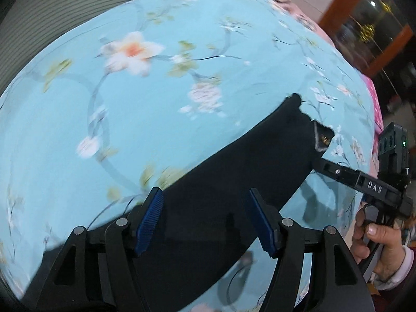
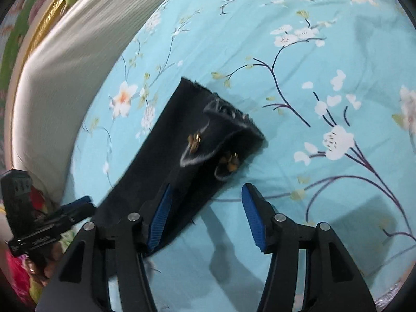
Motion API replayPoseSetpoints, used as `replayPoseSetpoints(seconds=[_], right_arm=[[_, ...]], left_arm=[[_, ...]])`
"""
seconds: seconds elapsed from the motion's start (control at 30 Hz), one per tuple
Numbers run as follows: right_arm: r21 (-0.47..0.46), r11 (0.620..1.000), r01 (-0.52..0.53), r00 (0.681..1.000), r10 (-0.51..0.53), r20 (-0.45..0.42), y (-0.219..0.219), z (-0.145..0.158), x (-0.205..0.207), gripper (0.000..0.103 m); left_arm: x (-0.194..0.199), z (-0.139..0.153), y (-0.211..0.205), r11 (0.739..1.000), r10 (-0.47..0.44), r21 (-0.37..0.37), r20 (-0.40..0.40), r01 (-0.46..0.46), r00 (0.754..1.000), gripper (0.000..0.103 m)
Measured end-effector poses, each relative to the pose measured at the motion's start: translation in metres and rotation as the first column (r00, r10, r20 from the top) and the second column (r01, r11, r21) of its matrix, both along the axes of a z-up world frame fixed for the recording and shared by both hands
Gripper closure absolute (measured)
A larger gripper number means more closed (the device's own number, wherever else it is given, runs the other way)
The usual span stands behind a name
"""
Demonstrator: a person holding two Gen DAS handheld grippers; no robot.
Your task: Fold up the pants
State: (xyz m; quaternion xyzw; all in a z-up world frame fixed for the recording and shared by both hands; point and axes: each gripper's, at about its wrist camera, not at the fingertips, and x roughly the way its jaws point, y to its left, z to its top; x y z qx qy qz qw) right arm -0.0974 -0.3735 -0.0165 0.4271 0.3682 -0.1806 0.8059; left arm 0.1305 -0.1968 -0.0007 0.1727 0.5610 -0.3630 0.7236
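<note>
Both my jaws stand parted with nothing pinched, left gripper [image 1: 205, 218] spread over the black pants [image 1: 234, 171], right gripper [image 2: 205, 215] straddling their edge, pants lying as a long folded strip on the blue floral bedsheet [image 2: 312, 156], white headboard [image 2: 65, 78] behind.

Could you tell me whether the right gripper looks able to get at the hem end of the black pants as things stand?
Probably yes: the right gripper is open, and the hem end lies flat just ahead, uncovered.
</note>
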Motion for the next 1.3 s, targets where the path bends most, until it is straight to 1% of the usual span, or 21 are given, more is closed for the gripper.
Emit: replayPoseSetpoints(seconds=[0.07,0.17,0.3,0.33,0.37,0.4,0.5,0.53,0.6,0.67,0.77,0.8,0.83,0.87,0.9,0.93,1.0,1.07,1.13,1.2,1.3], right_arm=[[0.014,1.000,0.011,1.000,-0.011,0.025,-0.004,-0.001,0.000,0.046],[0.037,0.999,0.023,0.998,-0.025,0.055,-0.010,-0.003,0.001,0.046],[0.056,0.998,0.032,0.995,-0.037,0.091,-0.016,-0.005,0.003,0.047],[0.053,0.998,0.031,0.995,-0.036,0.095,-0.017,-0.005,0.002,0.055],[0.041,0.999,0.033,0.995,-0.037,0.095,-0.019,-0.005,0.001,0.067],[0.033,0.999,0.039,0.996,-0.042,0.081,-0.022,-0.006,-0.001,0.091],[0.088,0.994,0.058,0.991,-0.069,0.119,-0.033,-0.015,-0.012,0.092],[0.087,0.995,0.058,0.990,-0.068,0.125,-0.034,-0.015,-0.014,0.092],[0.080,0.996,0.048,0.988,-0.059,0.142,-0.036,-0.016,-0.019,0.092],[0.077,0.996,0.041,0.987,-0.052,0.150,-0.036,-0.017,-0.020,0.092],[0.069,0.997,0.029,0.987,-0.039,0.155,-0.037,-0.018,-0.021,0.092],[0.070,0.997,0.027,0.987,-0.038,0.159,-0.038,-0.018,-0.022,0.092],[0.071,0.997,0.026,0.986,-0.037,0.162,-0.038,-0.019,-0.022,0.092],[0.072,0.997,0.022,0.986,-0.034,0.166,-0.038,-0.019,-0.023,0.092],[0.070,0.997,0.018,0.985,-0.029,0.169,-0.038,-0.020,-0.022,0.092],[0.068,0.998,0.013,0.985,-0.024,0.170,-0.037,-0.020,-0.019,0.092],[0.068,0.998,0.005,0.985,-0.017,0.174,-0.038,-0.019,-0.021,0.092],[0.072,0.997,-0.006,0.983,-0.007,0.181,-0.037,-0.017,-0.021,0.092],[0.055,0.998,-0.025,0.983,0.014,0.185,-0.034,-0.012,-0.019,0.092],[0.038,0.998,-0.057,0.975,0.047,0.217,-0.030,-0.003,-0.017,0.092],[0.041,0.994,-0.105,0.957,0.090,0.276,-0.026,0.010,-0.015,0.092]], left_arm=[[0.004,-0.004,-0.020,0.999,-0.035,-0.003,-0.019,0.035,0.999,0.032],[0.012,-0.014,-0.051,0.997,-0.076,0.013,-0.069,0.077,0.995,0.032],[0.013,-0.023,-0.082,0.991,-0.130,0.026,-0.092,0.132,0.987,0.032],[0.013,-0.026,-0.088,0.989,-0.140,0.027,-0.096,0.143,0.985,0.032],[0.013,-0.028,-0.097,0.987,-0.155,0.028,-0.102,0.159,0.983,0.032],[0.012,-0.031,-0.103,0.985,-0.168,0.029,-0.108,0.172,0.980,0.032],[0.011,-0.041,-0.122,0.980,-0.189,0.036,-0.115,0.194,0.975,0.032],[0.011,-0.044,-0.128,0.980,-0.191,0.036,-0.113,0.197,0.975,0.034],[0.012,-0.054,-0.142,0.978,-0.200,0.031,-0.142,0.206,0.970,0.044],[0.013,-0.062,-0.150,0.976,-0.209,0.022,-0.181,0.217,0.961,0.046],[0.013,-0.071,-0.164,0.972,-0.226,0.016,-0.194,0.233,0.955,0.046],[0.014,-0.071,-0.167,0.972,-0.230,0.003,-0.199,0.236,0.952,0.049],[0.013,-0.071,-0.169,0.971,-0.234,-0.005,-0.204,0.238,0.951,0.054],[0.013,-0.071,-0.171,0.969,-0.244,-0.023,-0.216,0.245,0.945,0.069],[0.013,-0.070,-0.173,0.965,-0.261,-0.052,-0.240,0.256,0.935,0.084],[0.012,-0.069,-0.174,0.963,-0.268,-0.065,-0.246,0.260,0.931,0.085],[0.007,-0.066,-0.175,0.959,-0.282,-0.066,-0.217,0.274,0.935,0.090],[0.005,-0.062,-0.174,0.959,-0.283,-0.074,-0.209,0.273,0.936,0.092],[0.005,-0.052,-0.168,0.960,-0.276,-0.097,-0.208,0.261,0.938,0.092],[0.007,-0.038,-0.160,0.960,-0.270,-0.135,-0.204,0.246,0.941,0.092],[0.010,-0.014,-0.140,0.956,-0.266,-0.175,-0.181,0.235,0.947,0.092]])
